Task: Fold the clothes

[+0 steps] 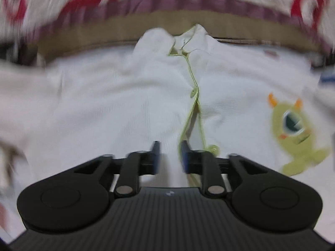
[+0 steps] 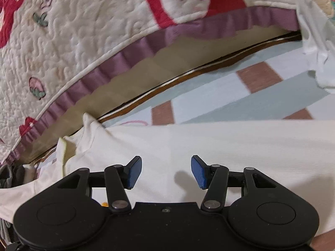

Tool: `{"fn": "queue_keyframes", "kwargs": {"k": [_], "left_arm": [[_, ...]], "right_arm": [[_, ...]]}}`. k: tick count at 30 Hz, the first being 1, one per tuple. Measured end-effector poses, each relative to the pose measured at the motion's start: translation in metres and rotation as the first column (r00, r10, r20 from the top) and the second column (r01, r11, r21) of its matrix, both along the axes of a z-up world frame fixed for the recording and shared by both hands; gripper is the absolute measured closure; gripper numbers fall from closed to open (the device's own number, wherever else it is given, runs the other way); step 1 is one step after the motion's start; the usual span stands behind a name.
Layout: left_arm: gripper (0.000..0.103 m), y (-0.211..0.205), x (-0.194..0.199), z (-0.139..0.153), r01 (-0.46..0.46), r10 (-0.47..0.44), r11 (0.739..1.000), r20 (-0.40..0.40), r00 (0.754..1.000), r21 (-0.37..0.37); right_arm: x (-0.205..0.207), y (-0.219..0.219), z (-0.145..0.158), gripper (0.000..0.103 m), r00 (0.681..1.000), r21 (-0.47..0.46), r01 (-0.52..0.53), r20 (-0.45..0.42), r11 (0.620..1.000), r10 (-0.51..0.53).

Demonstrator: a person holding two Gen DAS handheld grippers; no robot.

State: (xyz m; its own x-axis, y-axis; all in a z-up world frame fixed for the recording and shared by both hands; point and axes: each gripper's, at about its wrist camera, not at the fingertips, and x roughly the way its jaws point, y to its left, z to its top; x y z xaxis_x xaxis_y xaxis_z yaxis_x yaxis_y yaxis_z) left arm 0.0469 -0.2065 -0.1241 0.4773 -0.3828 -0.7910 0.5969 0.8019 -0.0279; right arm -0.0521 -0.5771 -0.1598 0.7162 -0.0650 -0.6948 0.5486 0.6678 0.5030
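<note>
A white baby garment [image 1: 125, 104] lies spread out in the left wrist view. Green piping [image 1: 193, 87] runs down its front opening, and a green one-eyed monster patch [image 1: 293, 129] sits at the right. My left gripper [image 1: 170, 156] hovers low over the opening's lower end with its jaws a narrow gap apart. White cloth shows in that gap, and blur hides any contact. In the right wrist view the white garment [image 2: 230, 146] fills the lower half. Above it my right gripper [image 2: 166, 171] stands open with nothing between its blue pads [image 2: 199, 175].
A quilted bedspread [image 2: 83, 31] with red prints and a purple frill [image 2: 125, 58] hangs over the bed edge just beyond the garment. A checked floor mat [image 2: 209, 96] lies underneath. Another white cloth [image 2: 314, 41] hangs at the right, and grey clothing [image 2: 10, 175] lies at the left.
</note>
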Motion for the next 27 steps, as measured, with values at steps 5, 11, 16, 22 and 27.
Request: {"fn": "queue_keyframes", "kwargs": {"k": [5, 11, 16, 22, 27], "left_arm": [[0.048, -0.022, 0.029, 0.004, 0.223, -0.215, 0.975, -0.195, 0.957, 0.021], [0.043, -0.031, -0.014, -0.008, 0.38, -0.351, 0.921, -0.245, 0.903, 0.08], [0.039, -0.03, -0.052, -0.005, 0.346, -0.347, 0.938, -0.149, 0.926, -0.035], [0.035, -0.026, -0.087, -0.025, 0.463, -0.463, 0.886, -0.099, 0.881, -0.022], [0.037, -0.017, -0.1, -0.024, 0.478, -0.479, 0.865, -0.028, 0.877, 0.152]], "right_arm": [[-0.027, 0.042, 0.025, 0.049, 0.998, 0.04, -0.04, 0.046, 0.998, 0.038], [-0.084, 0.096, 0.014, 0.049, 0.997, 0.064, -0.044, -0.067, 0.997, 0.048], [-0.09, 0.088, -0.024, 0.071, 0.996, 0.15, 0.026, -0.084, 0.988, -0.014], [-0.057, 0.107, -0.035, 0.096, 0.989, -0.036, -0.055, -0.137, 0.998, 0.049], [-0.068, 0.099, -0.033, 0.101, 0.986, -0.121, 0.009, -0.167, 0.993, -0.029]]}}
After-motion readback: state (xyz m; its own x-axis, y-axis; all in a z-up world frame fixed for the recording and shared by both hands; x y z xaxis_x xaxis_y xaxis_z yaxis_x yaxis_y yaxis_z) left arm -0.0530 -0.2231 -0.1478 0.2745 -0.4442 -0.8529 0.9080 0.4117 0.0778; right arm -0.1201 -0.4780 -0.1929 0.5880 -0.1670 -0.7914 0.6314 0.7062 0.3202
